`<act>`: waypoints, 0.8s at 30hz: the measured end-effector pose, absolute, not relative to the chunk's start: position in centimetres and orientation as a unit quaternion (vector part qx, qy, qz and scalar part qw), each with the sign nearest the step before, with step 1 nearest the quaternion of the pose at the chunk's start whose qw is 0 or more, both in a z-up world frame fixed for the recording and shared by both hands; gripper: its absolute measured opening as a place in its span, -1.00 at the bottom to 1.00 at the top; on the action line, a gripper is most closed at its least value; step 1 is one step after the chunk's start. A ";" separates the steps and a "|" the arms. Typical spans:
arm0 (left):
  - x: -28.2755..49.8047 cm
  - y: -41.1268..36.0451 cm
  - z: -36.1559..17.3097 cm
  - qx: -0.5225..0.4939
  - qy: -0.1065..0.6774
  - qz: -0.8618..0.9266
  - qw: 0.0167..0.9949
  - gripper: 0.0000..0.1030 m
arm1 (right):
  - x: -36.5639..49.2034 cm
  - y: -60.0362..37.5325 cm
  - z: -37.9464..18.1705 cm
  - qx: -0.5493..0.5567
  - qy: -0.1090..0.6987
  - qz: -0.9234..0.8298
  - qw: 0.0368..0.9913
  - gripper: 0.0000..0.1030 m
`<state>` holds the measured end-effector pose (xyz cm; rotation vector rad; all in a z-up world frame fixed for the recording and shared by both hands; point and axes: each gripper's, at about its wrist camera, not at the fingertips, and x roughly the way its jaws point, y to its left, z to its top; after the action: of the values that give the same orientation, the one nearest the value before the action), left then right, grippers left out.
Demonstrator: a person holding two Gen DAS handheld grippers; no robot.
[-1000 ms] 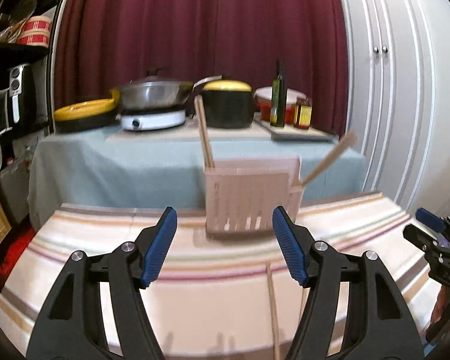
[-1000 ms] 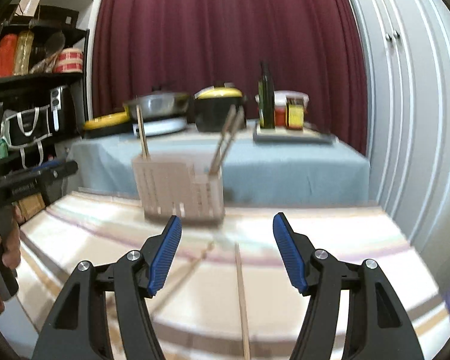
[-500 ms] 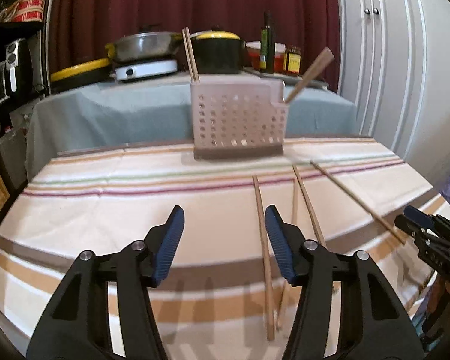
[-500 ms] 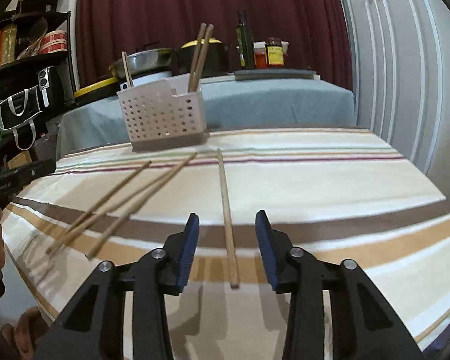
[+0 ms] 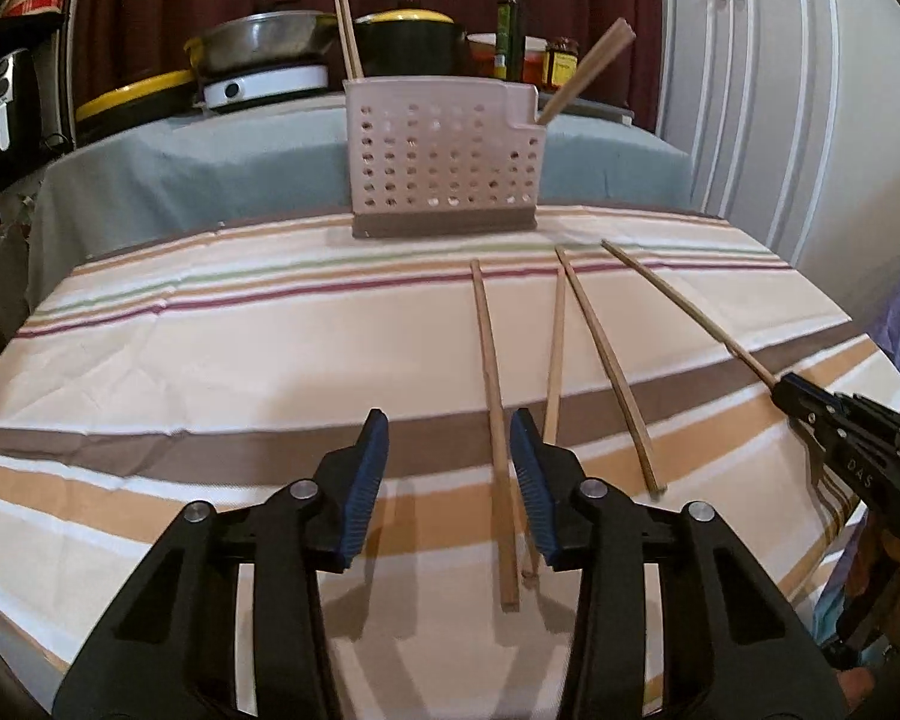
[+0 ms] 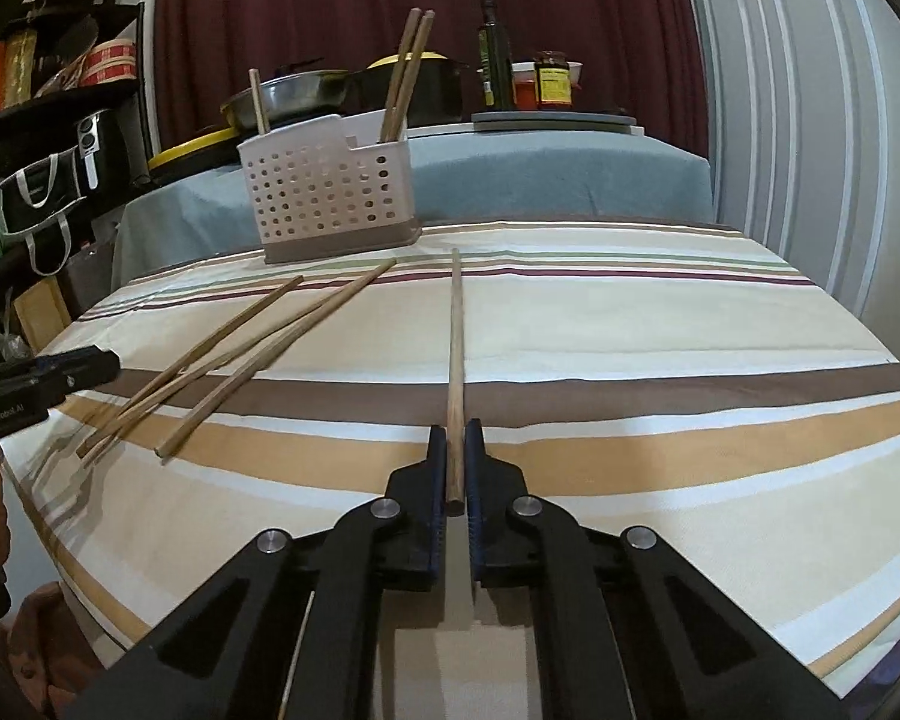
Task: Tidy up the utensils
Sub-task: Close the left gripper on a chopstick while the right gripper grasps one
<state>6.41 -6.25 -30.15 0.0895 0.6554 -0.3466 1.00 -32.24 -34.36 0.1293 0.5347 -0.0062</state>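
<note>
Perforated caddy point(image 6: 329, 192) on your striped worktop point(image 6: 630, 324) holding upright chopsticks point(image 6: 403, 72), your right tool point(image 6: 456, 468) pinching one chopstick point(image 6: 455, 354), your left tool point(image 5: 449, 468) spread

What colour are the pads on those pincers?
Blue, on black arms. The left gripper shows its pads best in the left wrist view.

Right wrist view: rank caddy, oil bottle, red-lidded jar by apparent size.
1. Caddy: largest by far, though nearest the camera.
2. Oil bottle.
3. Jar: smallest; stands beside the bottle, so that comparison is fair.
</note>
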 end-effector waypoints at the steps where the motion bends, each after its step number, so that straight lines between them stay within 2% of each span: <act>1: 6.4 -6.4 -30.4 0.043 0.324 -0.171 0.930 -0.22 | 1.0 -32.1 -34.4 0.063 0.265 -0.001 0.962 -0.86; 13: 5.7 -6.7 -32.2 0.058 0.334 -0.168 0.926 -0.43 | 1.0 -31.7 -34.4 0.061 0.265 0.007 0.962 -0.86; 24: 4.7 -6.0 -32.4 0.046 0.317 -0.149 0.935 -0.77 | 1.1 -30.8 -34.4 0.060 0.262 0.019 0.963 -0.86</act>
<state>4.71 -6.04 -32.45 0.0942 0.6489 -0.3047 1.10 -30.79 -34.42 0.1208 0.5298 0.0380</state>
